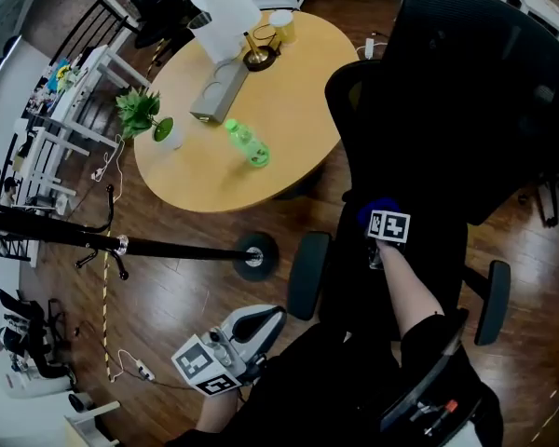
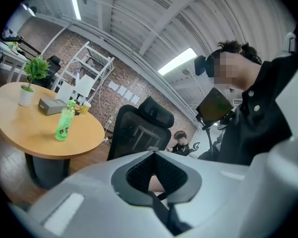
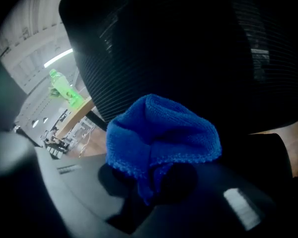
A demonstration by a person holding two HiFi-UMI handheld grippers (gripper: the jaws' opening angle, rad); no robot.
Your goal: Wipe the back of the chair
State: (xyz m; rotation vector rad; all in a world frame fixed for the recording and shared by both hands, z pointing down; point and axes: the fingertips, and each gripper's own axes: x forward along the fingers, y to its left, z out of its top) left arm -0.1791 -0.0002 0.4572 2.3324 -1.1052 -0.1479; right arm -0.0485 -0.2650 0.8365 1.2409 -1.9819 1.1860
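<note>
- Low on the chair back, black ribbed mesh: blue cloth, up against it.
- Soft looped knit with a stitched hem, bunched into a rounded wad.
- Pinched in the right gripper, jaws clamped on the cloth's folded tail.
- Left gripper low at the person's side, well apart from the chair; white shells closed together, black dimpled pads holding nothing.
- Beyond the chair, rounded wooden bench, smooth and pale.
- On it, translucent green plastic bottle upright, small leafy plant in a white pot, long grey box.
- Underneath, dark glossy plank floor.
</note>
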